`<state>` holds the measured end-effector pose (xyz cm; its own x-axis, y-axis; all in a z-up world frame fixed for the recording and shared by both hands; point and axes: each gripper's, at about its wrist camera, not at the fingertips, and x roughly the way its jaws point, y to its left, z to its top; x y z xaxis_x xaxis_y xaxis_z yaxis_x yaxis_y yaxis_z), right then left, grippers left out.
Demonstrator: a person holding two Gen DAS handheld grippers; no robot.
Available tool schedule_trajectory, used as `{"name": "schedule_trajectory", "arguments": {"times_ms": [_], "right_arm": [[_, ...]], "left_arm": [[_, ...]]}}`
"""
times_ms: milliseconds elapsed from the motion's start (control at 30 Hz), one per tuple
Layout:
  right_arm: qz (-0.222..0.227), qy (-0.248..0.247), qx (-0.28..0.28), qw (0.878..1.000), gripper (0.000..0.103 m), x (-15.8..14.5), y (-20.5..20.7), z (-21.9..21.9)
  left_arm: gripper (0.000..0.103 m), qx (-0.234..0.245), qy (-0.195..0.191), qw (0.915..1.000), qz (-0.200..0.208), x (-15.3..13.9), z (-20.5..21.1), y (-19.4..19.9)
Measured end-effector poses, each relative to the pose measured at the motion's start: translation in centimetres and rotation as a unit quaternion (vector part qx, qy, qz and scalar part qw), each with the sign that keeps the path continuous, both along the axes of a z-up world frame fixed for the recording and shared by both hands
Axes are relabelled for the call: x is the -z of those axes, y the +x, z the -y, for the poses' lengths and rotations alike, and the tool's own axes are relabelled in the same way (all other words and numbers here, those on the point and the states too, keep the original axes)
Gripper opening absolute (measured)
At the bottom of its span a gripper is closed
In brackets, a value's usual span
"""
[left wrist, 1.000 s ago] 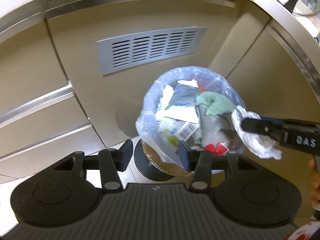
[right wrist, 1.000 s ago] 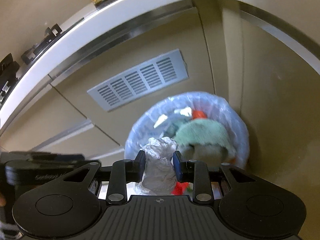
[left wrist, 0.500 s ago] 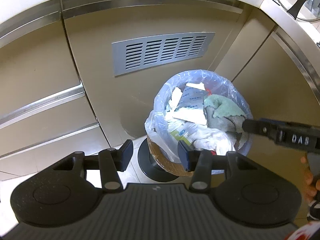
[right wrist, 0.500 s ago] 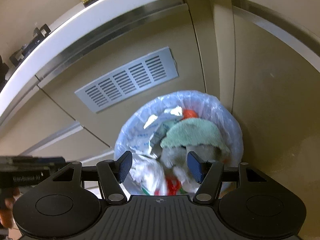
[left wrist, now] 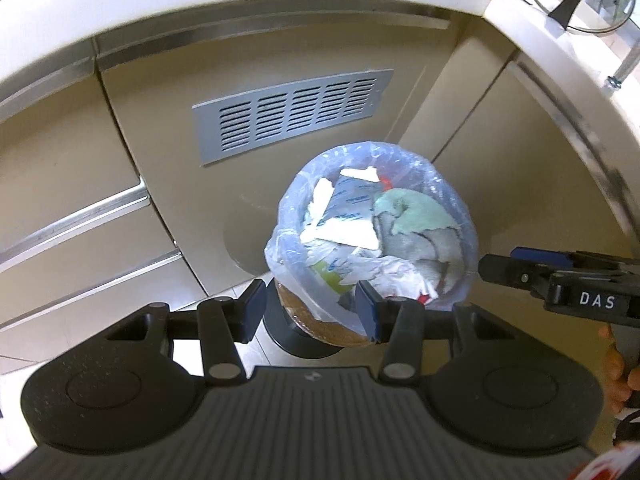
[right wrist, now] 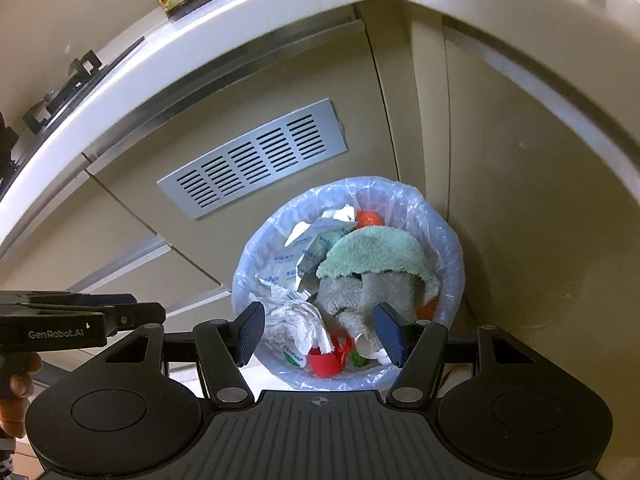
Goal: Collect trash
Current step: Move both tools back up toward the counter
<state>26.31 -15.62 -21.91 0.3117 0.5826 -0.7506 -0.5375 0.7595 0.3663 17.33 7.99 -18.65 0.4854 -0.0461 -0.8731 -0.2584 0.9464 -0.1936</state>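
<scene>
Right wrist view: the right gripper [right wrist: 320, 332] hangs with its fingers spread apart and empty over the near rim of the lined trash bin [right wrist: 448, 240]; a crumpled white plastic wad [right wrist: 296, 324] lies inside at the near-left edge, beside a green-grey towel [right wrist: 372, 264], paper packets and red scraps; the bin stands in the cabinet corner below a metal vent grille [right wrist: 252, 160]. Left wrist view: the left gripper [left wrist: 312, 310] is likewise spread and empty, near the bin.
</scene>
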Motion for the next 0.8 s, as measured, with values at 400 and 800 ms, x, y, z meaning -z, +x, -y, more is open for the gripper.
{"name": "schedule_trajectory", "arguments": {"times_ms": [400, 800], "right_arm": [[0.015, 0.011, 0.033, 0.999, 0.061, -6.3, -1.5, 2.3], [0.058, 0.039, 0.11, 0.991, 0.061, -11.7, -1.5, 5.0]], "left_arm": [[0.045, 0.04, 0.0, 0.9987, 0.032, -6.4, -0.4, -0.3], [0.045, 0.079, 0.015, 0.9922, 0.095, -11.8, -1.4, 1.3]]}}
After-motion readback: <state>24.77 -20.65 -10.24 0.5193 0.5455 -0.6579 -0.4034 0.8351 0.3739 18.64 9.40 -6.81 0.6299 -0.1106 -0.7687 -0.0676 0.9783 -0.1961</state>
